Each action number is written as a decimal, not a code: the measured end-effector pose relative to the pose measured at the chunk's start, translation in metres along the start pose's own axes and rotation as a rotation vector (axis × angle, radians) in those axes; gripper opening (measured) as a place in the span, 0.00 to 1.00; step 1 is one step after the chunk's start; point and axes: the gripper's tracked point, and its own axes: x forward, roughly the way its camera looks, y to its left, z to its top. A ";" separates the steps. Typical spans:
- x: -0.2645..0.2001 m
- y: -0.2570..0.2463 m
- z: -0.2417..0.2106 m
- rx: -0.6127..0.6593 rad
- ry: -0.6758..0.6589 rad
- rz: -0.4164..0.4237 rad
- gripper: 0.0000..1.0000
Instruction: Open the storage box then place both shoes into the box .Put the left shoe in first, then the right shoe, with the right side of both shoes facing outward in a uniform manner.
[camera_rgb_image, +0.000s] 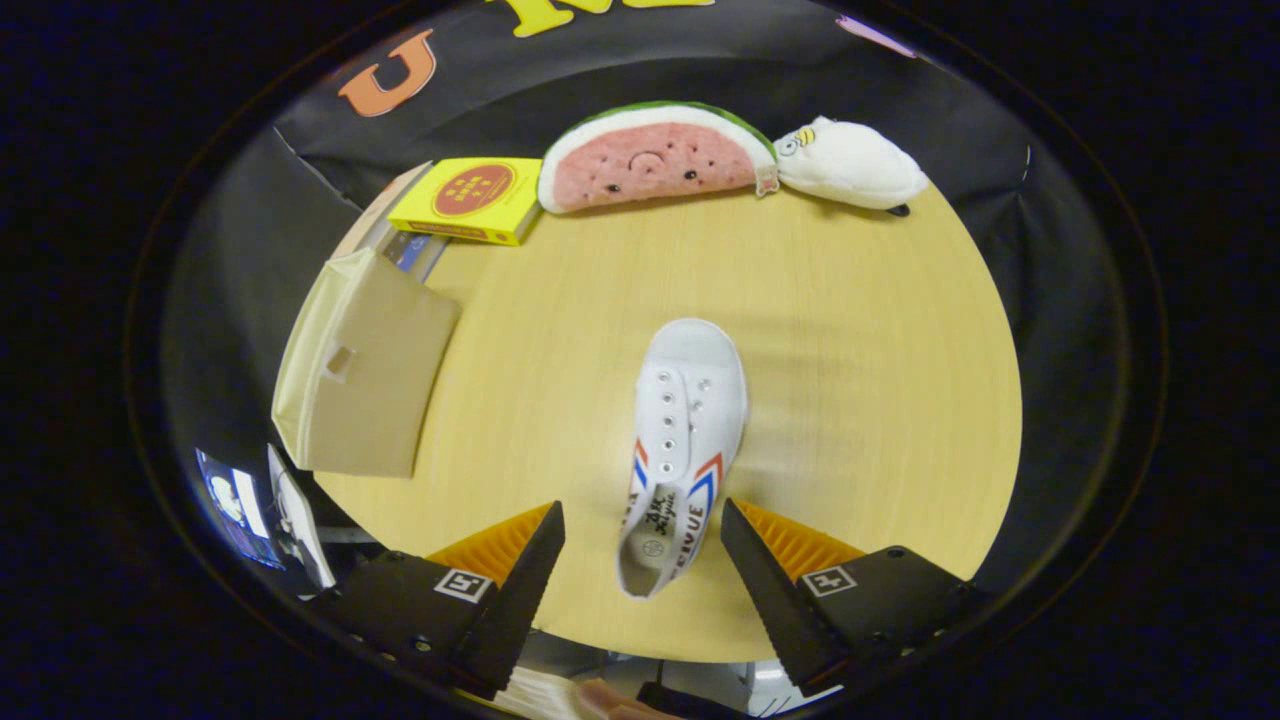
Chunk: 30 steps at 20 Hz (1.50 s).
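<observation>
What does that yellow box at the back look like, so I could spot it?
Start from the round wooden table. At its far edge, left of the watermelon plush, lies the flat yellow box. The open gripper straddles the white shoe. Only the box bears a red oval.

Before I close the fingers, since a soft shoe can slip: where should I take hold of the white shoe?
Grip the white shoe at its heel collar, across its width. Its heel lies between the open gripper fingers, toe pointing away, so come straight from the heel end; the narrow sides there should fit the gap.
</observation>
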 end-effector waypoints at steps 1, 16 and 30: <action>0.008 -0.007 -0.003 -0.009 0.007 -0.020 0.96; 0.079 -0.021 -0.012 0.051 0.081 -0.038 0.33; 0.027 -0.001 -0.016 0.378 0.055 0.260 0.00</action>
